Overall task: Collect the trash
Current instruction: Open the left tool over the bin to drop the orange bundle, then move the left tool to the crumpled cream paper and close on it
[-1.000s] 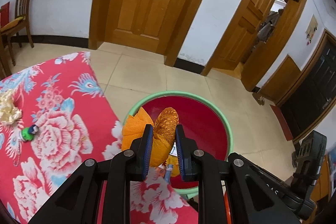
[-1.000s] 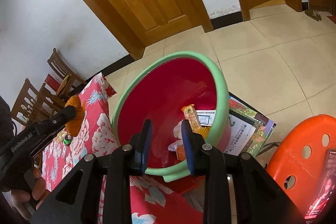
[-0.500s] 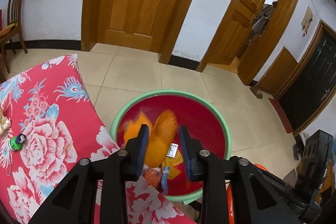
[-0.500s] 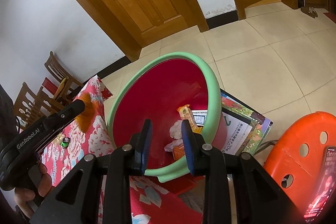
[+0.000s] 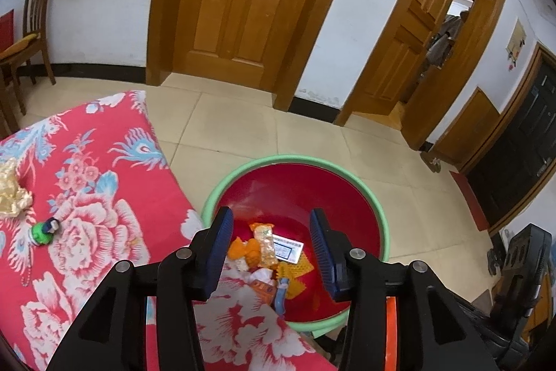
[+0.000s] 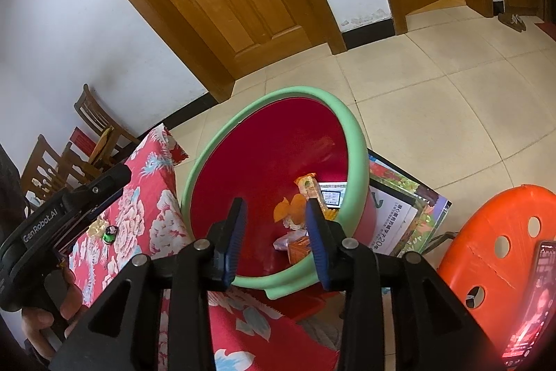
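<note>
Now, left to right: a crumpled pale wrapper [image 5: 10, 190] and a small green toy [image 5: 43, 230] lie on the floral tabletop [image 5: 97, 197], well left of the left claw [image 5: 271, 244]. That claw hangs over the near edge of the basin [image 5: 295, 160], its jaws just opened and parted, nothing between them. Below, the orange trash [image 5: 243, 247] lies loose in the basin among other wrappers. The right claw [image 6: 276, 233] hovers above the same basin from the other side; its jaws have also just widened a little, and they hold nothing.

Remaining trash lies to the left and farther out, so the left claw is clearly the nearer one. The toy lies on its side, long axis running roughly toward the basin, cap end rightward as best I can tell. The wrapper has no clear axis.
</note>
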Demonstrator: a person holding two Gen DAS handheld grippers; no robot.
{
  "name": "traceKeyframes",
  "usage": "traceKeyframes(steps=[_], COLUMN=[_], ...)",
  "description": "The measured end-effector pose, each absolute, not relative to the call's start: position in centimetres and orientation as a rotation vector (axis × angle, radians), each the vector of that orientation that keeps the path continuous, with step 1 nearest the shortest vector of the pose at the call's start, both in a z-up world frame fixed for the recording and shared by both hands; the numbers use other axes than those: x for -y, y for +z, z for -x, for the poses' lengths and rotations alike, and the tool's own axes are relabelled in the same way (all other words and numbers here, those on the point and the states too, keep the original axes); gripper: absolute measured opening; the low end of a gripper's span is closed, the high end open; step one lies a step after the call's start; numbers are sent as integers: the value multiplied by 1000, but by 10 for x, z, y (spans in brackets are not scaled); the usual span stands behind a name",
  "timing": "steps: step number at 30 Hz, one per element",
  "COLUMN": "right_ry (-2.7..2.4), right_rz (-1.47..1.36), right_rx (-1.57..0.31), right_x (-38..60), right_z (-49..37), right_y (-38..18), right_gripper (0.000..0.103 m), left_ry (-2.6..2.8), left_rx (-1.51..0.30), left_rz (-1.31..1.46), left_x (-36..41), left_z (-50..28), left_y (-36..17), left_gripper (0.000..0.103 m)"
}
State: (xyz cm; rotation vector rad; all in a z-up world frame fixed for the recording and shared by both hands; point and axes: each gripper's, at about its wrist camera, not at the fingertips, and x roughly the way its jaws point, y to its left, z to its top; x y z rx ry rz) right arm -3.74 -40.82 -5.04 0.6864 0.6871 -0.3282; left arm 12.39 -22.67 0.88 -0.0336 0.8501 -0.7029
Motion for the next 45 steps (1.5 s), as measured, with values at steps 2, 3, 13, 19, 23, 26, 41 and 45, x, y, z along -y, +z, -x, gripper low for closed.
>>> traceKeyframes(steps=[2, 3, 13, 19, 23, 26, 41, 45], right_ry=[-324, -321, -289, -266, -253, -243, -165, -154], right_rz=[-680, -677, -641, -616, -602, -600, -545, -538], right_rx=[-686, -686, -688, -698, -707, -712, -741, -756], right_x=[405, 403, 378, 361, 351, 344, 297, 293], right_z=[37, 37, 30, 24, 17, 11, -32, -43], right_y=[-48, -47, -29, -22, -18, -16, -7, -10], right_gripper=[41, 43, 52, 56, 56, 57, 61, 61], left_ry=[-692, -685, -601, -541, -501, -468, -332, -298], left_rx=[-842, -837, -791, -771, -759, -753, -747, -757], left_rz=[35, 35, 47, 66, 75, 77, 97, 100], left_x=[220, 217, 170, 137, 115, 98, 32, 22], left_z=[-124, -125, -130, -136, -140, -143, -170, -181], left_y=[12, 14, 31, 37, 40, 42, 35, 28], left_gripper=[47, 47, 47, 47, 47, 47, 47, 47])
